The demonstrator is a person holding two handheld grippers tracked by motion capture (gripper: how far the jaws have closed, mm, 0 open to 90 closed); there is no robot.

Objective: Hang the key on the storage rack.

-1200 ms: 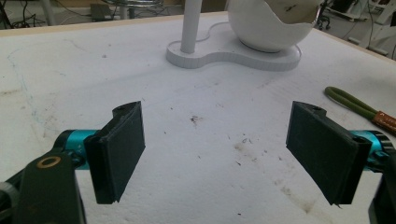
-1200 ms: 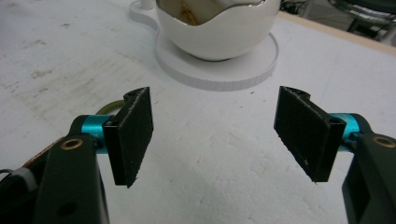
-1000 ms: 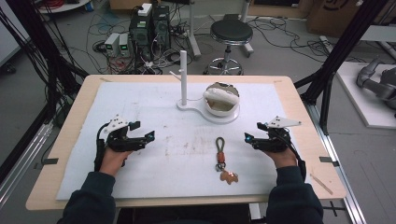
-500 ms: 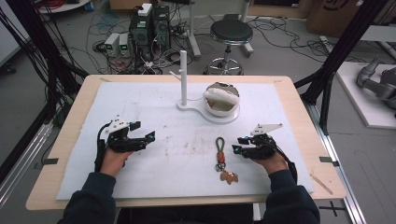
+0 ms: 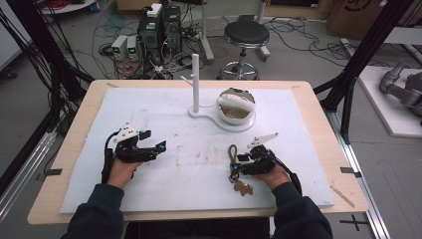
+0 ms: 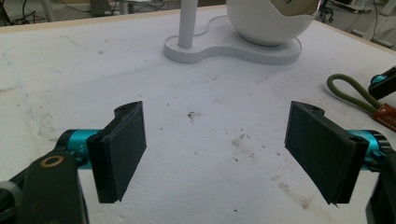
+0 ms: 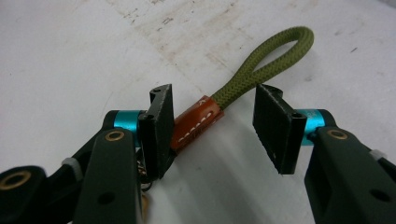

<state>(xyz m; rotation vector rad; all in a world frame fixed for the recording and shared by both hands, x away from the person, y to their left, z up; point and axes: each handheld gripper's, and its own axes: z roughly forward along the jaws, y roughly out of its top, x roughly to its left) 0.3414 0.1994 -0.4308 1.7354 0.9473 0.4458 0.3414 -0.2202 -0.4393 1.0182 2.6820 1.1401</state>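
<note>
Keychain [image 5: 234,167] lies flat on the white mat [image 5: 308,149], near its front edge and right of the middle: an olive cord loop [image 7: 266,65] pointing away from the person, a brown leather sleeve [image 7: 196,122] with white stitching where the cord ends meet, and a small copper-coloured charm [image 5: 243,187] at the near end.

The right gripper [image 7: 212,128] sits low over it with the leather sleeve between its jaws. The left-hand pad in the right gripper view is touching or just beside the sleeve, while the other pad stands clear of it with bare mat showing in the gap, so the jaws are parted around the keychain rather than pinching it; they have just been opening a little after a sharp narrowing. In the high view the right gripper [image 5: 247,162] points leftward at the keychain, the person's hand behind it.

The left gripper [image 5: 149,149] rests well apart on the left half of the mat, its jaws spread wide with only stained mat between them.

Farther back, near the mat's middle, a white stand [image 5: 209,113] carries an upright post [image 5: 195,79] and a white bowl [image 5: 236,107]. Beyond the wooden table [image 5: 69,144] stand a round stool [image 5: 246,35] and boxes with tangled cables.
</note>
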